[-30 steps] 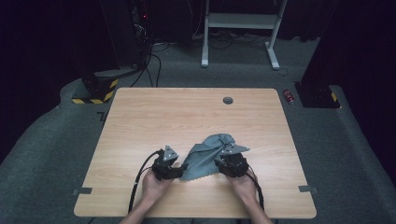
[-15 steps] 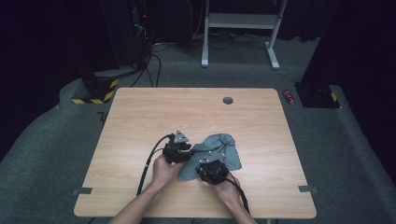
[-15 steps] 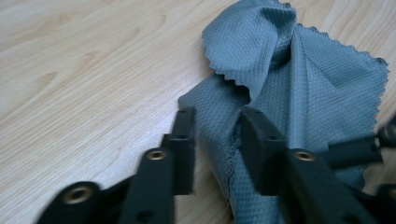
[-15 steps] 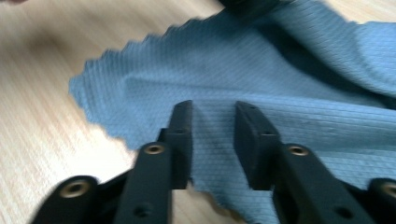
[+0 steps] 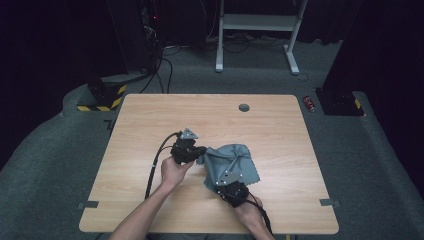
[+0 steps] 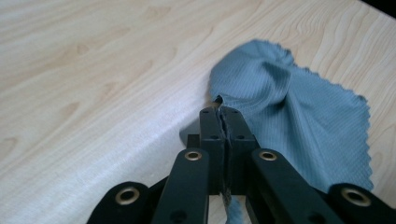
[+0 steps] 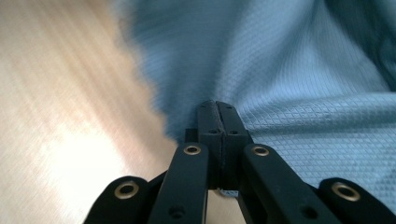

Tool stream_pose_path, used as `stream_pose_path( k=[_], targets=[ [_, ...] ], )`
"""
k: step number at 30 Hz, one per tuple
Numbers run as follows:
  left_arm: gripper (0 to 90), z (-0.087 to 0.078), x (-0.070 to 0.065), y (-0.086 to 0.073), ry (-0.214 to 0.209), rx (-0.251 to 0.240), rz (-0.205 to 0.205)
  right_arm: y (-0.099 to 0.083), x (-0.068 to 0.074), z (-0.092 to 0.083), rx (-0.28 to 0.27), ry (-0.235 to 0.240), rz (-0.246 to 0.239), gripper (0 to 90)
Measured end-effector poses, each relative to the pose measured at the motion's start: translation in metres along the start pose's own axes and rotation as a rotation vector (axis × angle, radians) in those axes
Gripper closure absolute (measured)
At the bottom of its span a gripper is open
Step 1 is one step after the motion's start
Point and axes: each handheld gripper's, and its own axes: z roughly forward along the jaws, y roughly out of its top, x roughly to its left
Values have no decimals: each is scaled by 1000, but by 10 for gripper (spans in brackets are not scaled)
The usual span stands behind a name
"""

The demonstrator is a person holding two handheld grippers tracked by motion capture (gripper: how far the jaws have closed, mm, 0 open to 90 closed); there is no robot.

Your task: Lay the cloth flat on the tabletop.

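A grey-blue cloth (image 5: pixel 234 159) lies rumpled on the wooden table (image 5: pixel 150 120), right of centre. My left gripper (image 5: pixel 201 154) sits at the cloth's left edge. Its jaws have just closed, and in the left gripper view they are shut on a fold of the cloth (image 6: pixel 280 107), with fabric showing between the pads at the left gripper (image 6: pixel 220 110). My right gripper (image 5: pixel 226 181) is at the cloth's near edge. Its jaws have also just closed, and in the right gripper view the right gripper (image 7: pixel 217 106) is shut on the cloth (image 7: pixel 289 79).
A round cable hole (image 5: pixel 244 107) sits near the table's far edge. Grey tape tabs (image 5: pixel 327 202) mark the front corners. On the floor beyond stand a yellow-black striped block (image 5: pixel 100 99), a small red object (image 5: pixel 311 103) and a white desk frame (image 5: pixel 260 25).
My left hand has moved away from the person to the cloth's left edge. My right hand has moved left and nearer the front edge. Both jaws have closed on the cloth, which has shifted.
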Motion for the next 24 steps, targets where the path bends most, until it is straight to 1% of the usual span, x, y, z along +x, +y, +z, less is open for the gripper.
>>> stream_pose_path(
  k=[2, 6, 7, 8, 9, 10, 11, 12, 14, 16, 18, 20, 21, 23, 24],
  targets=[
    [884, 1, 1, 3, 32, 11, 28, -3, 2, -3, 3, 7, -9, 900],
    [869, 10, 3, 0, 49, 36, 21, -4, 7, -5, 3, 23, -13, 900],
    [849, 11, 4, -1, 52, 43, 22, -4, 8, -5, 8, 30, -17, 900],
    [828, 12, 3, -3, 52, 41, 13, -3, 8, -5, 7, 37, -21, 899],
    [747, 11, 3, -4, 56, 41, 8, -1, 7, -6, -13, 30, -21, 890],
    [747, 9, 2, -5, 64, 35, 10, -1, 7, -6, -13, 30, -21, 890],
    [713, 5, 1, -6, 72, 27, 11, 0, 5, -8, -27, 24, -7, 870],
    [671, 3, -1, -7, 74, 23, 9, 1, 0, -10, -51, 16, 16, 842],
    [630, -3, -5, -10, 78, 22, 12, 4, -9, -15, -74, -6, 55, 805],
    [609, -8, -11, -14, 90, 20, 32, 7, -20, -19, -83, -43, 87, 773],
    [605, -11, -19, -20, 78, 25, 47, 12, -30, -19, -80, -80, 100, 749],
    [604, -12, -28, -29, 62, 40, 64, 18, -39, -17, -76, -105, 110, 734],
    [604, -11, -31, -32, 60, 46, 70, 22, -43, -15, -73, -116, 114, 720],
    [604, -8, -38, -41, 60, 72, 88, 28, -48, -10, -71, -128, 114, 707],
    [600, -7, -40, -44, 63, 81, 94, 33, -51, -7, -67, -133, 117, 697]
  ],
)
